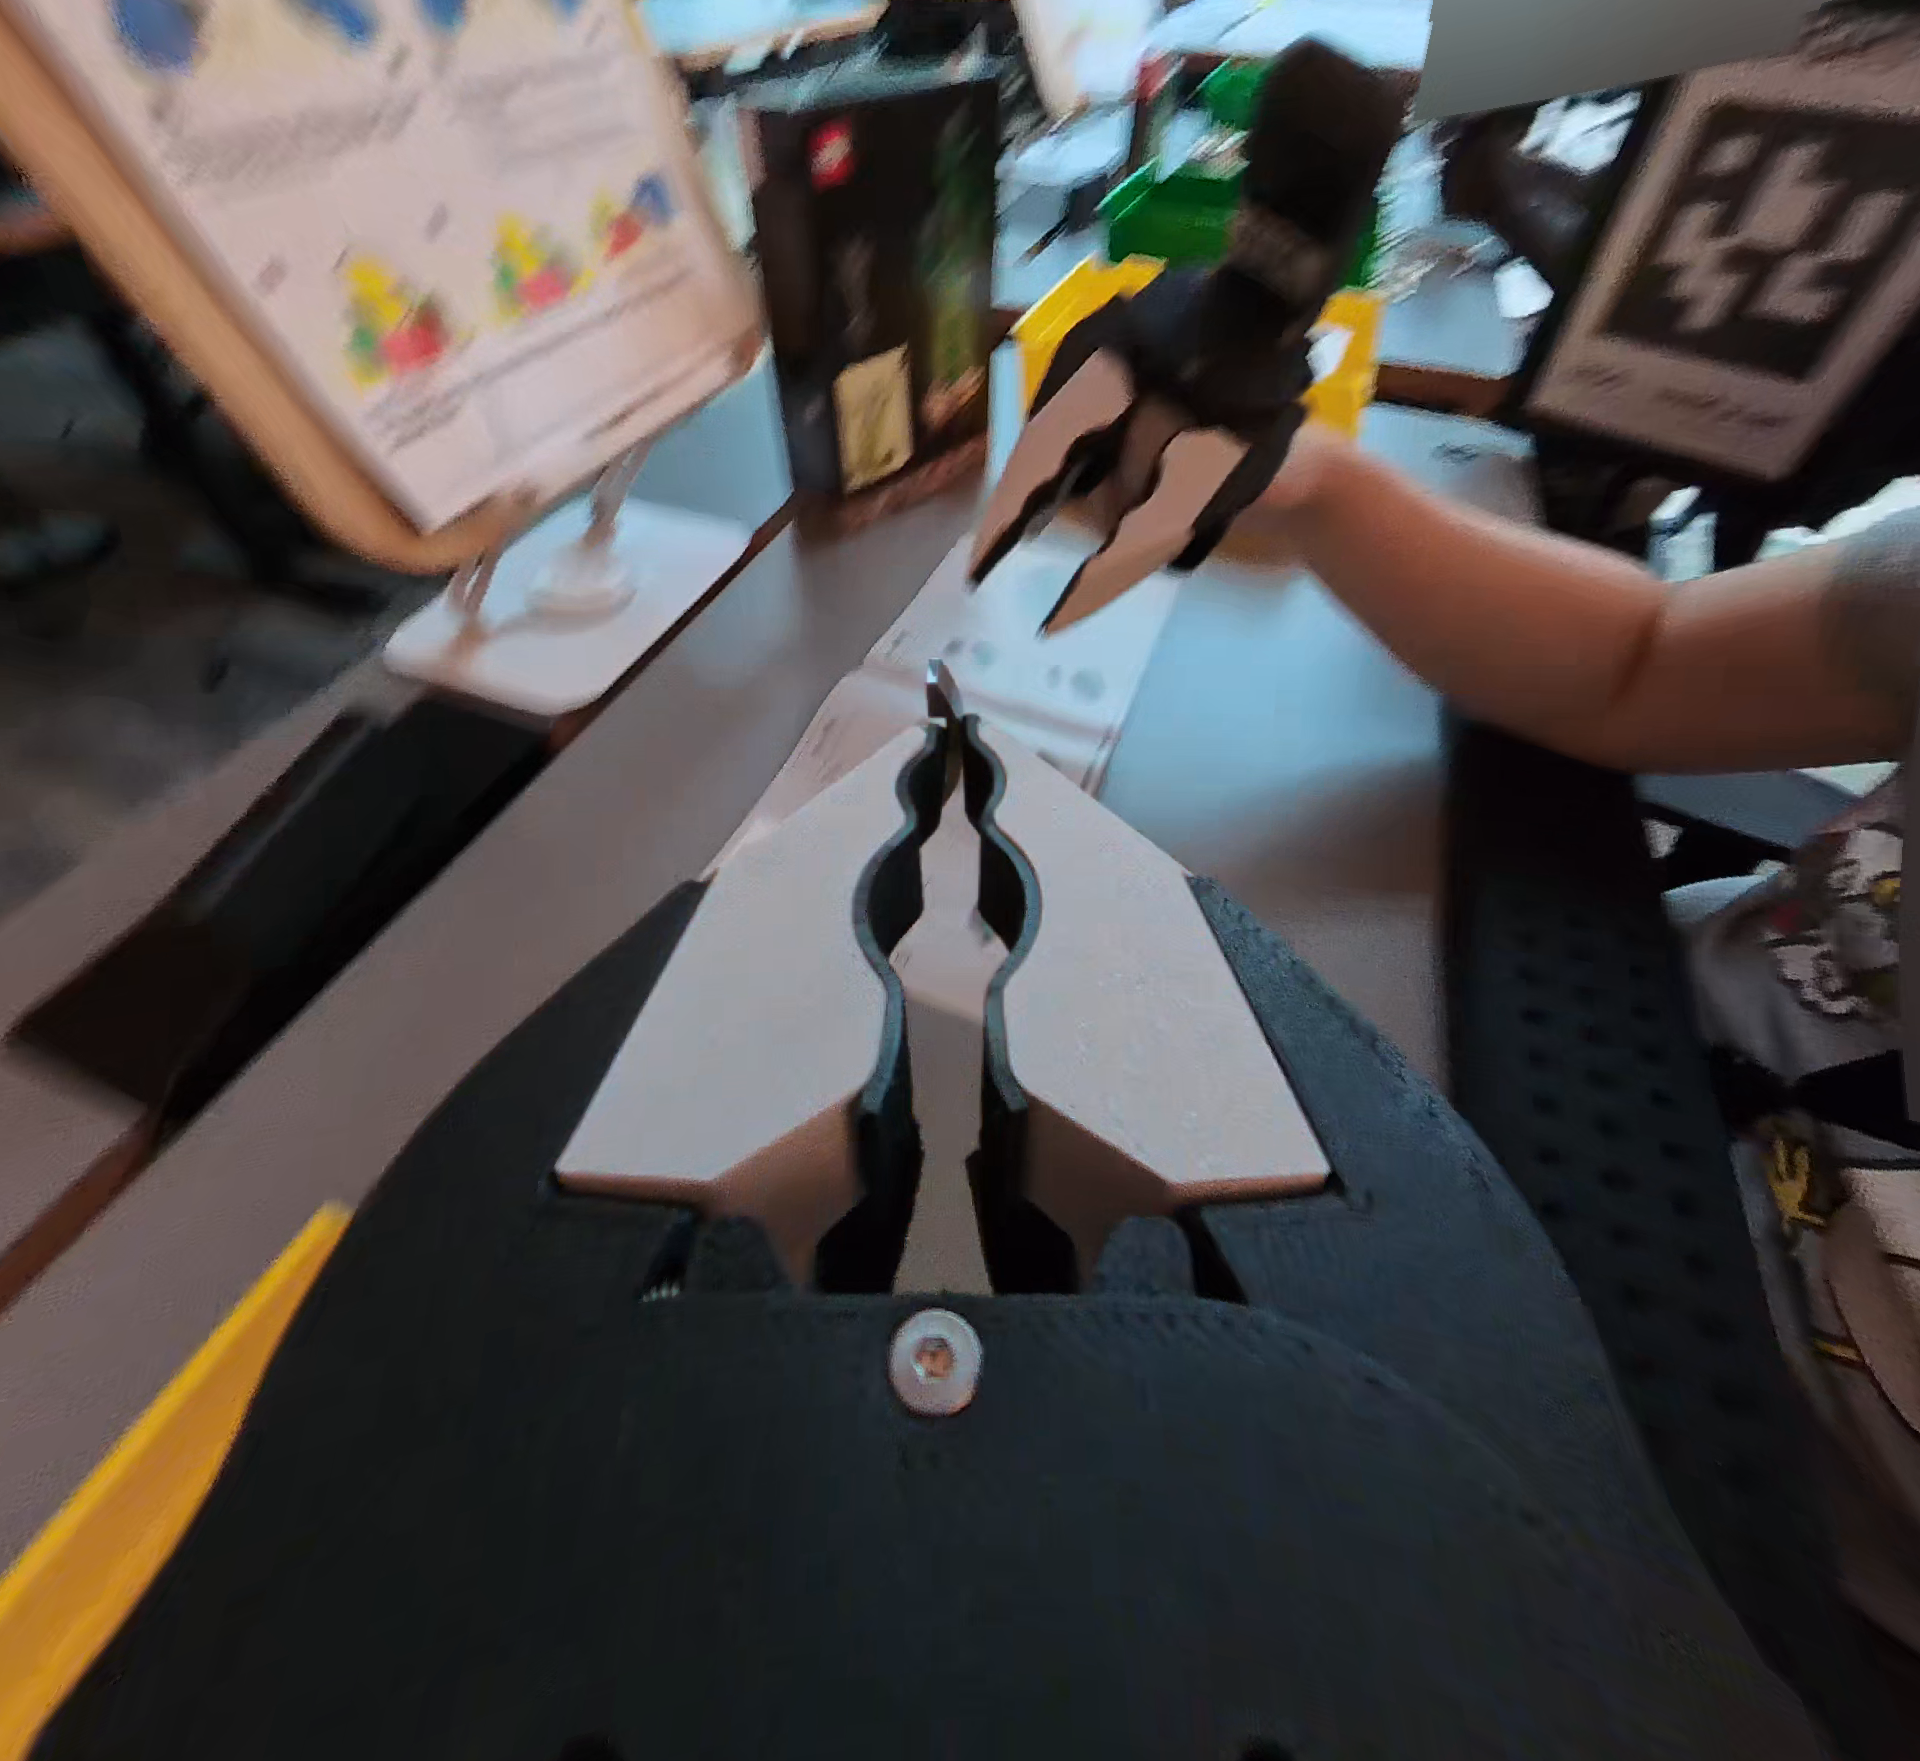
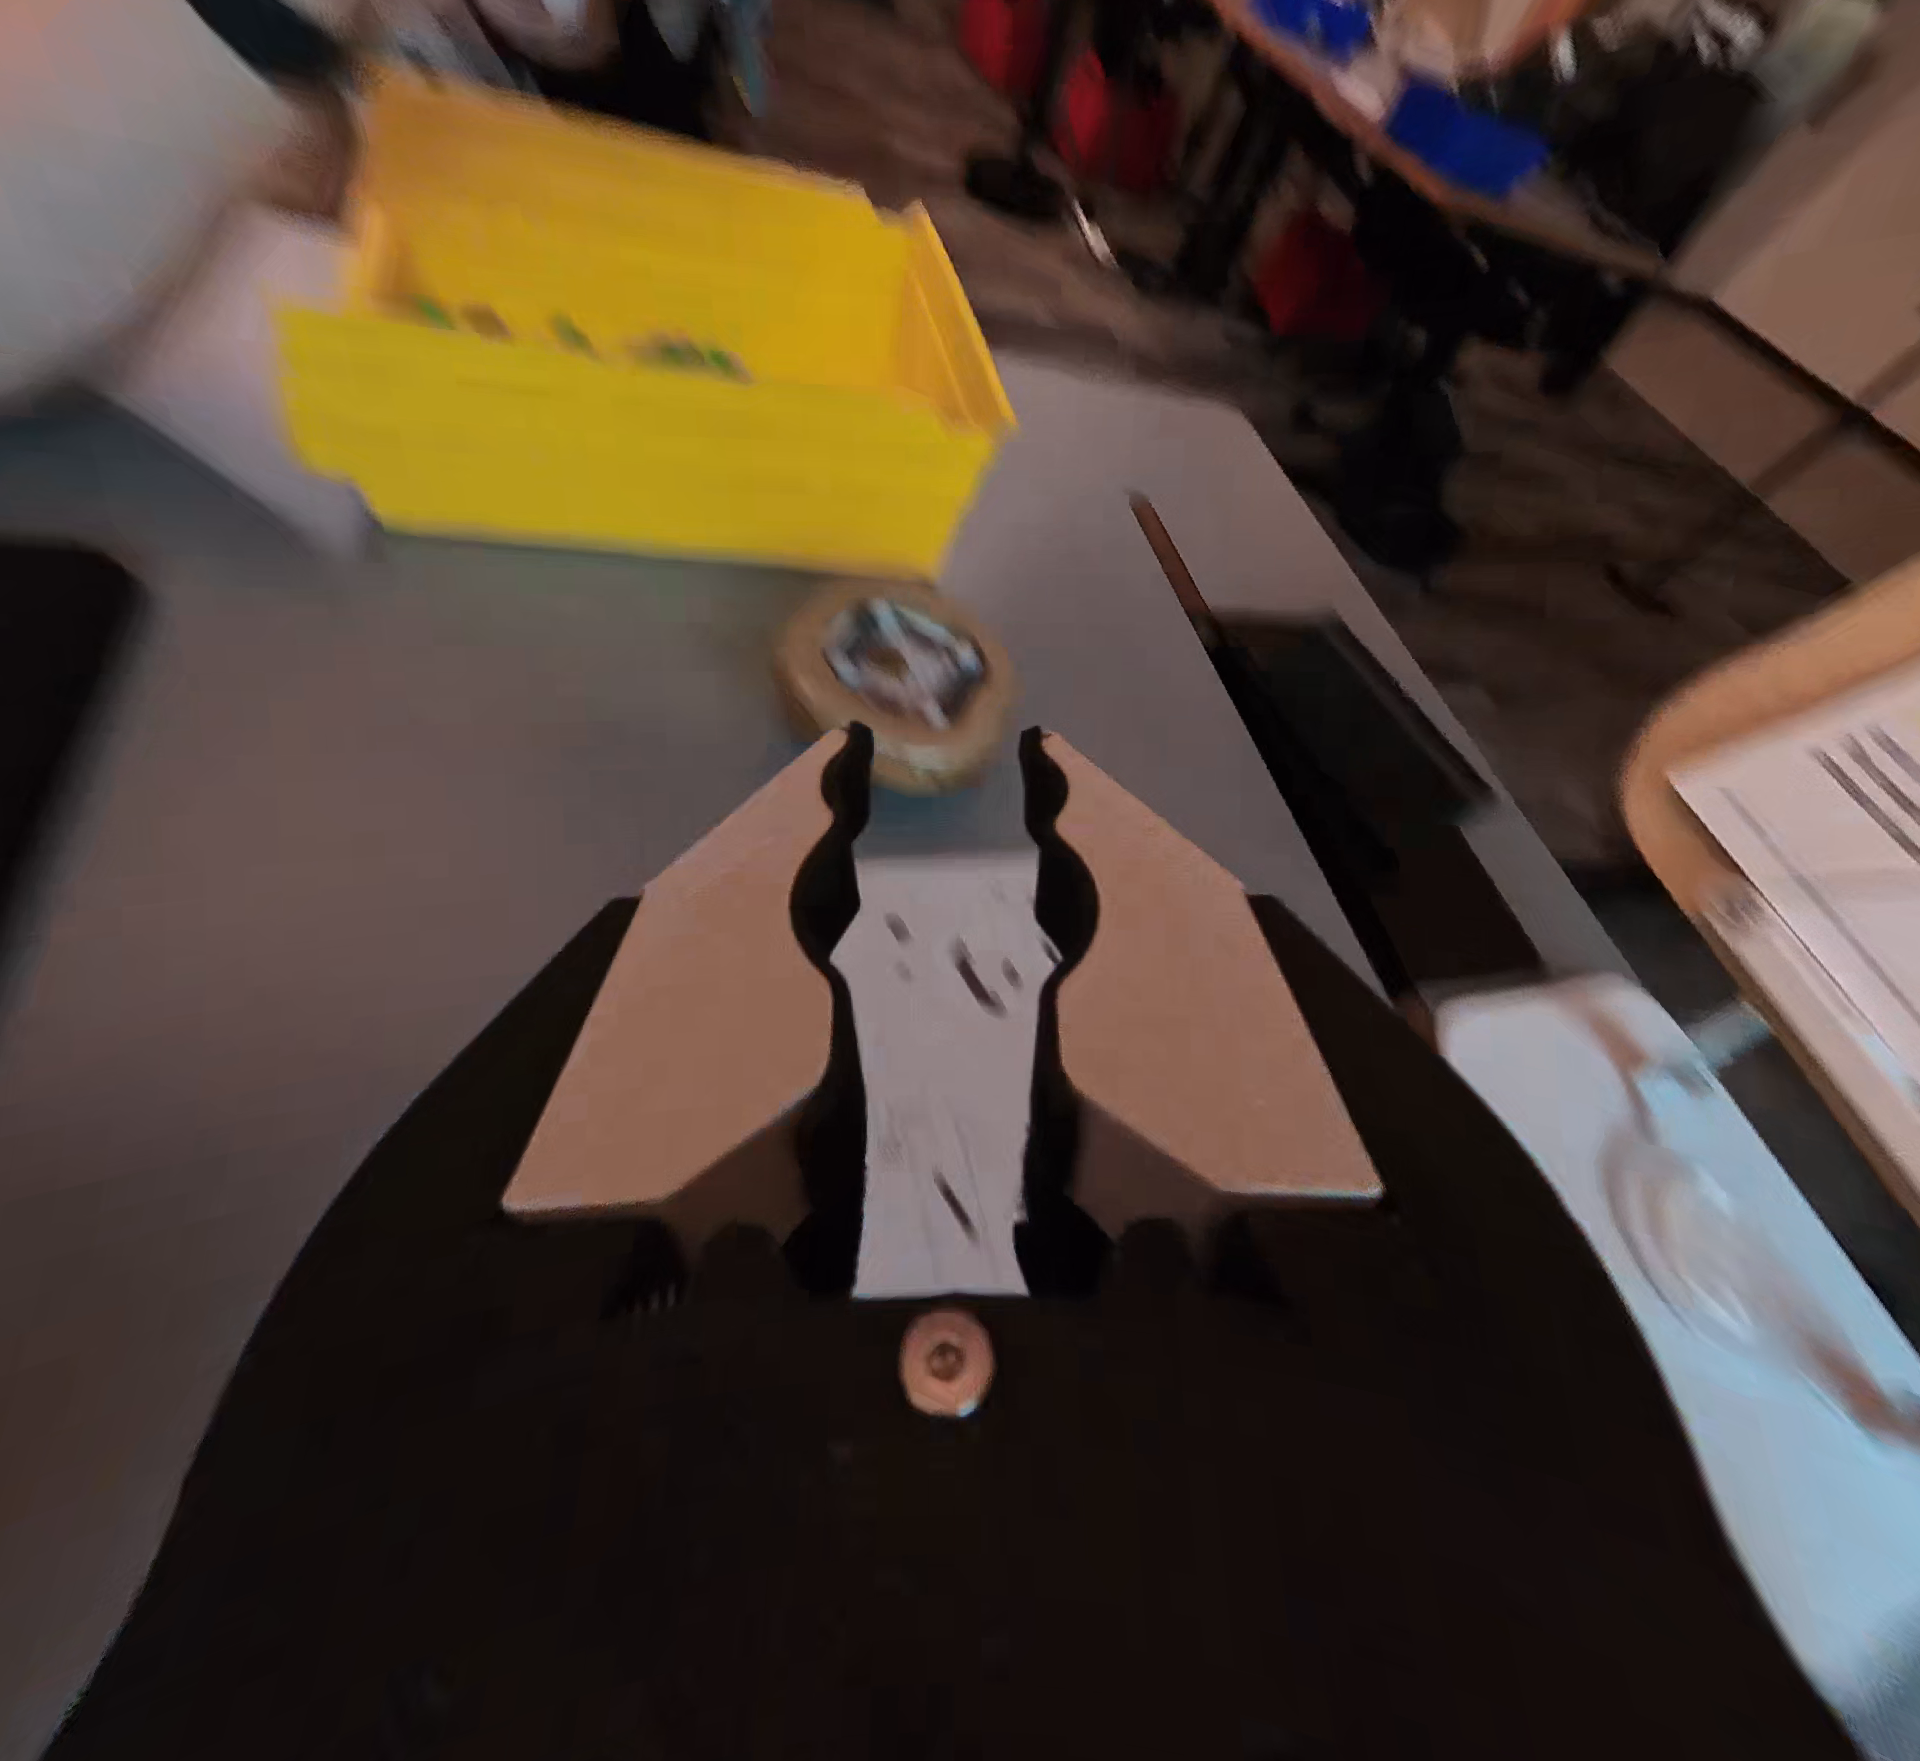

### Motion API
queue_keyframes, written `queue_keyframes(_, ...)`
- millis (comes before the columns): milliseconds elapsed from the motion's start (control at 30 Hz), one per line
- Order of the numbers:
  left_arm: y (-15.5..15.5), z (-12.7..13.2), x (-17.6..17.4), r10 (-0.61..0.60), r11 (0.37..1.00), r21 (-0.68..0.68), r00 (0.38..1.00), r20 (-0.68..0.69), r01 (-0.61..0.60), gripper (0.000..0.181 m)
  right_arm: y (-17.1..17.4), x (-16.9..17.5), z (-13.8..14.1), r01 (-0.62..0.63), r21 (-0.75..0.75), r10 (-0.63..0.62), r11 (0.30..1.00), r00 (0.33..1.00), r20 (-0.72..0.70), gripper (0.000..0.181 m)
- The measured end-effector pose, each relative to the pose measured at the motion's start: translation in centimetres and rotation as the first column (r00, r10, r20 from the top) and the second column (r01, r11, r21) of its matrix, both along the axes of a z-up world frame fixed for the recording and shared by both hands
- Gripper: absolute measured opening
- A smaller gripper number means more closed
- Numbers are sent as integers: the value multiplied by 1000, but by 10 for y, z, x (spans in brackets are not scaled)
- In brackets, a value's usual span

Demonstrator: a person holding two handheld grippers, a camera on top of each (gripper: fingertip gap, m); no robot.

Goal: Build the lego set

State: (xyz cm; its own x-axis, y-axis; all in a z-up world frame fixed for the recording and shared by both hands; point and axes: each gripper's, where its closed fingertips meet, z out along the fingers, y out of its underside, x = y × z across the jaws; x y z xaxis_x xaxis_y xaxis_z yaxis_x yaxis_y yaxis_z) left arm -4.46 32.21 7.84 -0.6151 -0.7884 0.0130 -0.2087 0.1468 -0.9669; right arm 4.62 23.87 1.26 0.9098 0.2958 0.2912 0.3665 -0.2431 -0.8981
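Above table (image 1: 1288, 703), upright piece (image 1: 943, 695) between fingers (image 1: 1049, 880)

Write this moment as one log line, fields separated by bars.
left gripper: shut on small dark piece | right gripper: open, empty | yellow bin: on table | views: blurred

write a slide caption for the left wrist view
Left tongs pinch a small dark piece; open right tongs hover ahead.
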Motion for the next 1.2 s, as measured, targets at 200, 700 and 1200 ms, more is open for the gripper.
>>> queue_keyframes(200, -60, 14, -9, -203, 976, -52, 970, 136, 211, 0, 18, -90, 54, -212, 271, 258, 939, 955, -146, 34)
queue_keyframes(700, -84, 15, -21, -306, 947, -41, 933, 188, 318, 0, 14, -115, 68, -254, 368, 317, 894, 941, -119, 10)
queue_keyframes(1200, -33, 3, -16, -107, 994, 14, 994, 11, 107, 41, -26, -23, 18, 47, 202, -144, 978, 856, 496, 2)
